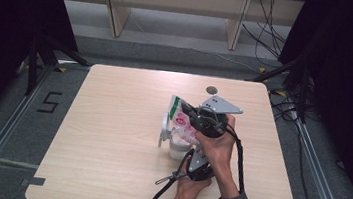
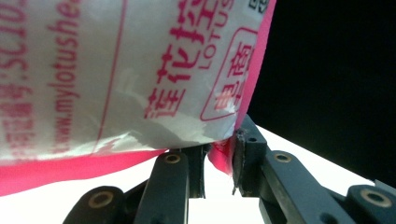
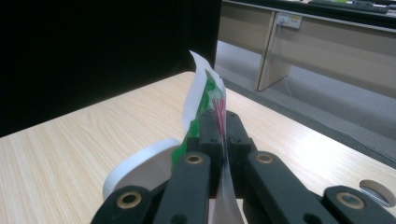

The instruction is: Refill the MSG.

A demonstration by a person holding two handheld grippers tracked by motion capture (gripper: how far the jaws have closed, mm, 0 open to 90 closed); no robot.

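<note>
Near the middle of the wooden counter (image 1: 110,137), a little to its right side, you held a printed plastic packet (image 1: 180,121) above a white cup (image 1: 178,149) that stood on the boards. The packet was white with pink print and a green band along its upper edge, and it hung tilted, its lower part meeting the cup's mouth.

Your right gripper (image 1: 197,118) was the farther one, its grey three-cornered plate (image 1: 220,104) on top; your hand (image 1: 217,147) wrapped its body. In the right gripper view its jaws were clenched on the packet's thin edge (image 3: 212,100), the film standing upright between them, with the cup's white rim (image 3: 140,161) just below and to the left.

Your left gripper (image 1: 193,157) sat nearer to you, just beside the cup, with your other hand (image 1: 189,191) behind it and a black cable (image 1: 161,196) trailing toward the counter's near edge. In the left gripper view its jaws were nearly closed on the pink bottom corner (image 2: 223,156) of the packet, pinching that seam, while the packet's printed face (image 2: 116,70) spread above them.

A small round grey disc (image 1: 211,90) was set in the counter's far side, well apart from the cup.
</note>
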